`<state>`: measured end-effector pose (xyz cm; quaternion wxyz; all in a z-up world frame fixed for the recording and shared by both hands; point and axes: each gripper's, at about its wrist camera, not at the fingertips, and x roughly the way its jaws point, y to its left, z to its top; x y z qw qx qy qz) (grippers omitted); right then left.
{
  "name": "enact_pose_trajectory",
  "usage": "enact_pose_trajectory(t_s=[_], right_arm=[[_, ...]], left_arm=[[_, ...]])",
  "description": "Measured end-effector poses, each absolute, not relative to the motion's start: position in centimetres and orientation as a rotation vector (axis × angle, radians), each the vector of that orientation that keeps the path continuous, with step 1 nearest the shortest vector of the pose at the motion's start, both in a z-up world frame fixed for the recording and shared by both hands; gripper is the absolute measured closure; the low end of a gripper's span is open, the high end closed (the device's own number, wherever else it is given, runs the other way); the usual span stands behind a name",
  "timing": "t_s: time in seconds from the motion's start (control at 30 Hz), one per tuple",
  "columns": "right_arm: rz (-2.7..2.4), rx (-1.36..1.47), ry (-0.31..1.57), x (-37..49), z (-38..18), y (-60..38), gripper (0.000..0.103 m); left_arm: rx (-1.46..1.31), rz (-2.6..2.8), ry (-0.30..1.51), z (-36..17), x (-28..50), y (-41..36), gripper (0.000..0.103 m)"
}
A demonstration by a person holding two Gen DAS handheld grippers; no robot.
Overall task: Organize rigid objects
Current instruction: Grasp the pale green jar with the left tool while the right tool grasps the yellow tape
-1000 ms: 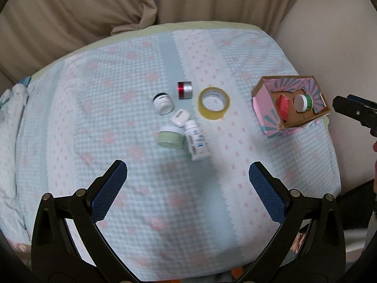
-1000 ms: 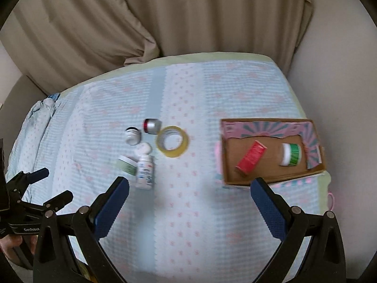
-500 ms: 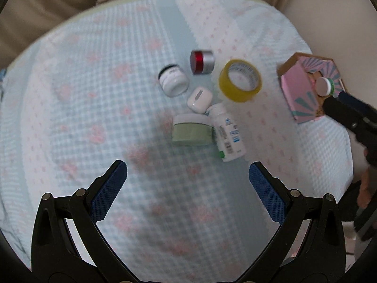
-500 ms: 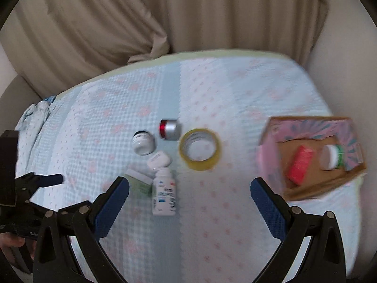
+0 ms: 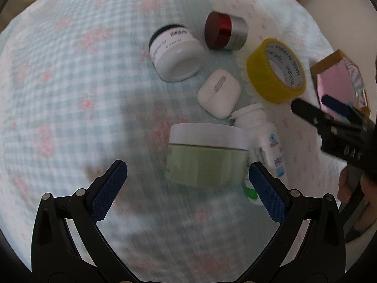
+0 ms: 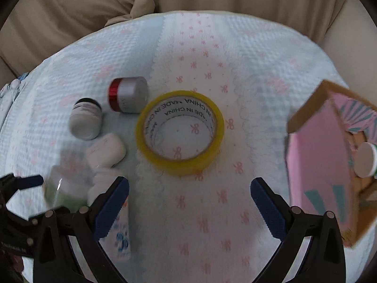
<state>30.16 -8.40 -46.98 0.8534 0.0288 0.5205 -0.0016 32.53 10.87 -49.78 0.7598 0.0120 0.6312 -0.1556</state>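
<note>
My left gripper [image 5: 188, 184] is open and empty, low over the bedspread, its fingers on either side of a pale green jar [image 5: 205, 155] with a white lid. Beside the jar lie a white pill bottle [image 5: 261, 132], a white earbud case [image 5: 219, 96], a white jar [image 5: 176, 52], a red and silver jar [image 5: 226, 34] and a yellow tape roll [image 5: 275, 70]. My right gripper [image 6: 189, 202] is open and empty, just short of the tape roll [image 6: 180, 132]. The pink cardboard box [image 6: 329, 165] at right holds a white and green jar [image 6: 365, 162].
The objects lie on a light blue and white bedspread [image 6: 235, 59] with pink bow marks. Beige curtains [image 6: 94, 4] hang behind it. The right gripper also shows in the left wrist view [image 5: 329, 120], in front of the box [image 5: 339, 80].
Both grippers have moved down and forward toward the cluster. The left one now straddles the green jar. The right one has swung left to face the tape roll.
</note>
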Motion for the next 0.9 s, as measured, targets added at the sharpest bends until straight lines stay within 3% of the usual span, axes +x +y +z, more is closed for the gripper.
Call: enact_pose_trajectory(t_s=[0.27,0.47,0.63,0.67,0.9], right_arm=[[0.042,0.078,1.154,34.8,-49.3,-8.5,0.000],[0.063,0.063,1.181,36.5,-50.3,-7.9,0.000],[0.059,0.046,1.202,37.5,-51.3,-7.9,0.000],[0.062,0.048,1.206,37.7,-51.4,-7.8,0.000],[0.073,0.039,1.194,37.6,-51.5,-8.2,0.004]], left_arm=[[0.100,-0.340,1.464,-51.3,34.1,9.2,0.001],[0.079,-0.361,1.505,-52.6,35.2,7.8,0.008],[0.085,-0.377,1.505,-52.8,35.6,6.0,0.022],[0.082,-0.384,1.504,-52.9,35.6,5.7,0.032],[0.076,-0.371,1.492,-52.7,35.8,3.6,0.032]])
